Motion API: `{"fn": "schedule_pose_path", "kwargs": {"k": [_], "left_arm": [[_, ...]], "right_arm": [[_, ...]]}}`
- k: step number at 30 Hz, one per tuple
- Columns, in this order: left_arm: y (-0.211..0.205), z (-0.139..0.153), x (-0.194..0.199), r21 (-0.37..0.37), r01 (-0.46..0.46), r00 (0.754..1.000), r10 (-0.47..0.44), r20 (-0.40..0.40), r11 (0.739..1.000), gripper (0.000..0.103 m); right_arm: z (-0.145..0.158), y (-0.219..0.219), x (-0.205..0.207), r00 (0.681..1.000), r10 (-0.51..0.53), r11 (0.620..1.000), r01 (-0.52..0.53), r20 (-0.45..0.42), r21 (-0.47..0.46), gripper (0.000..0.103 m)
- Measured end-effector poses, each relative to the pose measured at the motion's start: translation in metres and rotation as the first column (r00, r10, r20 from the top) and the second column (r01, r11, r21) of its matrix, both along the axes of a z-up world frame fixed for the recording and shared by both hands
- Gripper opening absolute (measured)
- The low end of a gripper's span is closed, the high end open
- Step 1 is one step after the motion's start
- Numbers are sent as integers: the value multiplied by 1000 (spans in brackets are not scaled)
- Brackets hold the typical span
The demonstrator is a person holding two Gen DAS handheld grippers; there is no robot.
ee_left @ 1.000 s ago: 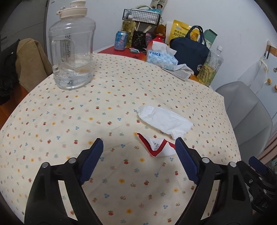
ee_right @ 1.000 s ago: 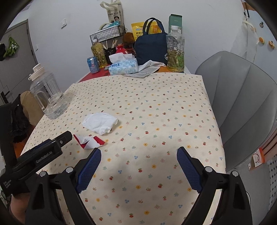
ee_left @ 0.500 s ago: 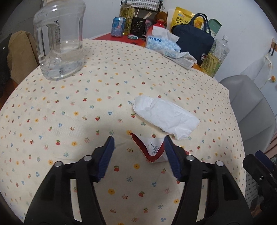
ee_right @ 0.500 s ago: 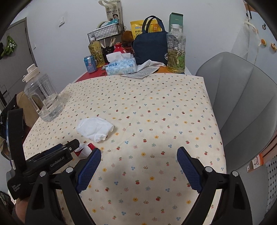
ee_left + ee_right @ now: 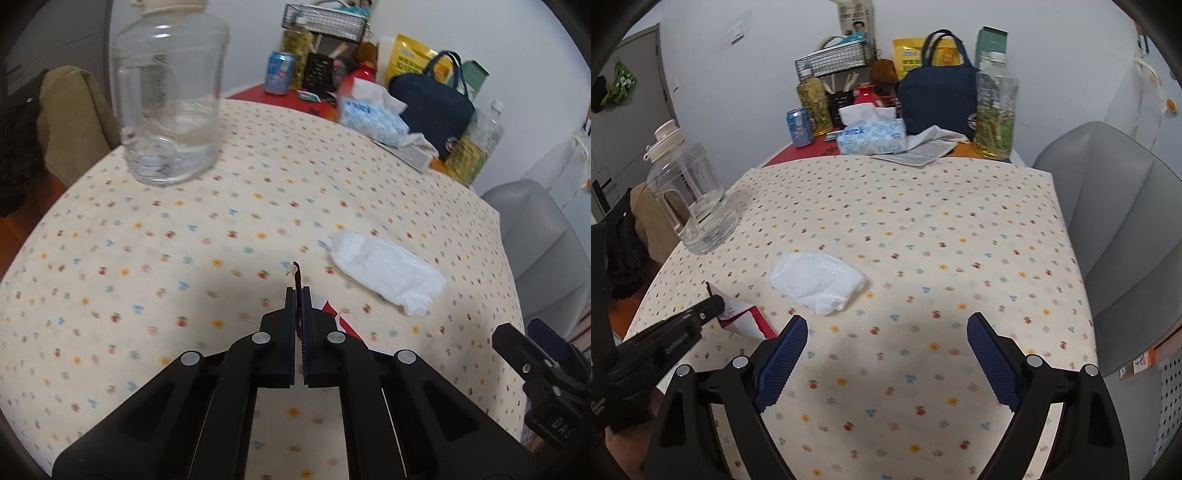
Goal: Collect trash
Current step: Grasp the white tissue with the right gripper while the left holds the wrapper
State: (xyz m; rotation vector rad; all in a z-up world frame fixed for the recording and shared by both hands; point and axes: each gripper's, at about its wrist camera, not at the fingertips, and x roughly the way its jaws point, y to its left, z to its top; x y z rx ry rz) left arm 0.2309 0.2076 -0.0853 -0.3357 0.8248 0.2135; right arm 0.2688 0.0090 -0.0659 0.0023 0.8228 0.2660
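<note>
- The left gripper point(image 5: 298, 295) is clenched on a red-and-white wrapper point(image 5: 740, 317) at the near edge of the table point(image 5: 147, 258); a thin red edge of the wrapper pokes up past the fingertips, and the rest trails out to the right of the fingers.
- The right gripper point(image 5: 886, 345) hangs released and holds nothing, its blue pads point(image 5: 783, 358) wide apart over bare cloth, just short of a crumpled white tissue point(image 5: 818, 282).
- The tissue lies near mid-table, just beyond the wrapper and apart from it — the other piece of trash that looks left to collect.
- The bite on the wrapper looks narrow: only one edge sits between the pads, so a quick lift could let the slick paper slide out or tear at the pinch.
- The wrapper's loose tail appears to rest on the cloth; dragging rather than lifting might snag it and rumple the tablecloth.
- The tissue is soft and low, so the right gripper closing too high would likely catch a wisp only, and closing too low could pinch the cloth with it.
- The two grippers work near each other at this corner — the left one's black body shows at the left edge of the right-wrist view — so a reach for the tissue risks a bump.
- A water jug point(image 5: 692, 206) stands well apart at the far left; a wide swing that way is the only likely threat to it.
</note>
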Motion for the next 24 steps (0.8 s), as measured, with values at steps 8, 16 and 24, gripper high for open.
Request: {"fn": "schedule_pose_path", "kwargs": {"k": [8,16,24], "left_arm": [[46,3,-23,5,-121,993,121,14,993,3],[73,-9,-37,1,-190,982,190,-3,982,3],[81,-21,-36,-1,-211,977,211,-17,977,3]], "right_arm": [[-11,47,8,995,101,994,-101,-4,-47,85],[-33,72,24,989,148,982,-151,-31,-118,72],[-53,79,44,989,138,979,-145,-58,-145,57]]}}
